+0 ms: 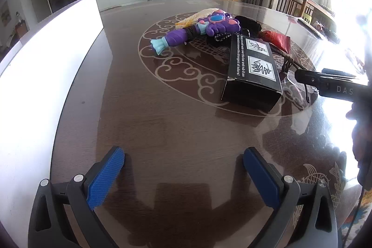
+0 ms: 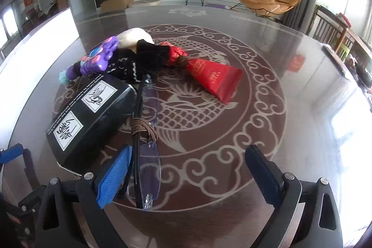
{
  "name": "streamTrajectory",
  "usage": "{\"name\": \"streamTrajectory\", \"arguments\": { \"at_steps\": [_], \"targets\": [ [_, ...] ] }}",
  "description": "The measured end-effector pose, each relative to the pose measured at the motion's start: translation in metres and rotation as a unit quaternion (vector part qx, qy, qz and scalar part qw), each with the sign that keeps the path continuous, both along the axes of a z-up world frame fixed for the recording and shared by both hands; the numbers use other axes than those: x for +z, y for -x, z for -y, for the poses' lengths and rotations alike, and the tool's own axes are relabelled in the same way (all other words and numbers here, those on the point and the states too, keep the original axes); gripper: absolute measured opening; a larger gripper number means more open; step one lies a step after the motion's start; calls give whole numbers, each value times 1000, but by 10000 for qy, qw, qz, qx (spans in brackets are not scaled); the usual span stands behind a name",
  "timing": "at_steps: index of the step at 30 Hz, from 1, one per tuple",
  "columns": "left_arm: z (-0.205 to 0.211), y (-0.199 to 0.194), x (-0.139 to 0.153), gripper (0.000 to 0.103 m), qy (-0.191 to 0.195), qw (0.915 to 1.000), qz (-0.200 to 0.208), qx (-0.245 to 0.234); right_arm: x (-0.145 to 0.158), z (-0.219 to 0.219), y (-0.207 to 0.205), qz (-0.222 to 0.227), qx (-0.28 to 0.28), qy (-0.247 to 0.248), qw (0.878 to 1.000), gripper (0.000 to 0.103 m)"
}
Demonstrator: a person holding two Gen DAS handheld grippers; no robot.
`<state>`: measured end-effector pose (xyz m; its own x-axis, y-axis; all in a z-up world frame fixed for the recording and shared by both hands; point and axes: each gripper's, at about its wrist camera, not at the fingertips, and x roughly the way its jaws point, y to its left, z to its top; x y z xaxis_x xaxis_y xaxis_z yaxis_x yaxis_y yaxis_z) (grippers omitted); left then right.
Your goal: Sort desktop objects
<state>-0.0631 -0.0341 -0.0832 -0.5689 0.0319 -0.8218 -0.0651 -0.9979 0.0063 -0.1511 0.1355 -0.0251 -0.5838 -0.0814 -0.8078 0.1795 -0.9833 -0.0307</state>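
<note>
A heap lies on the round brown table (image 1: 162, 108): a purple toy lobster (image 1: 200, 31), a black printed box (image 1: 252, 69), a red packet (image 2: 214, 78), a black cloth pouch (image 2: 139, 62) and a pale bag (image 2: 134, 37). Folded glasses (image 2: 145, 169) with a brown cord bundle (image 2: 143, 129) on them lie beside the box (image 2: 90, 113). My right gripper (image 2: 188, 169) is open low over the table, and the glasses rest just inside its left pad (image 2: 114, 178). My left gripper (image 1: 183, 169) stands open over bare table, short of the heap, with nothing between its fingers.
A tall white container wall (image 1: 46, 62) runs along the table's left side. The right gripper's dark body (image 1: 325, 83) reaches in from the right behind the box, with a hand below it. Chairs and a bright window lie beyond the table's right edge.
</note>
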Motion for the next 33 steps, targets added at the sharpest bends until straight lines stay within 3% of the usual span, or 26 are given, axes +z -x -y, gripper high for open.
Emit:
{"name": "streamTrajectory", "arguments": {
  "at_steps": [3, 9, 12, 15, 18, 21, 27, 30, 33],
  "targets": [
    [0, 0, 0, 103, 2, 10000, -2, 9, 4, -26, -8, 23, -169, 248, 9995, 97],
    [0, 0, 0, 103, 4, 10000, -2, 7, -3, -18, -27, -79, 587, -302, 9978, 98],
    [-1, -1, 0, 103, -19, 10000, 11, -51, -11, -18, -31, -64, 717, -262, 9971, 98],
    [-11, -1, -1, 103, -14, 9989, 36, -462, -15, -27, -30, 30, 531, 83, 9986, 103],
    [-26, 2, 0, 103, -1, 9955, 57, -948, -16, -26, -30, 58, 452, 87, 9989, 103],
    [-36, 14, 1, 103, 6, 9935, 86, -1139, -16, -26, -30, 57, 452, 87, 9989, 103],
    [-59, 68, 2, 103, 21, 9972, 185, -721, -16, -26, -30, 58, 453, 87, 9989, 103],
    [-76, 93, 2, 103, 60, 9967, 290, -750, -16, -26, -30, 60, 452, 90, 9989, 103],
    [-81, 99, 5, 100, 387, 9979, -71, -510, -16, -26, -30, 60, 452, 92, 9989, 103]
  ]
}}
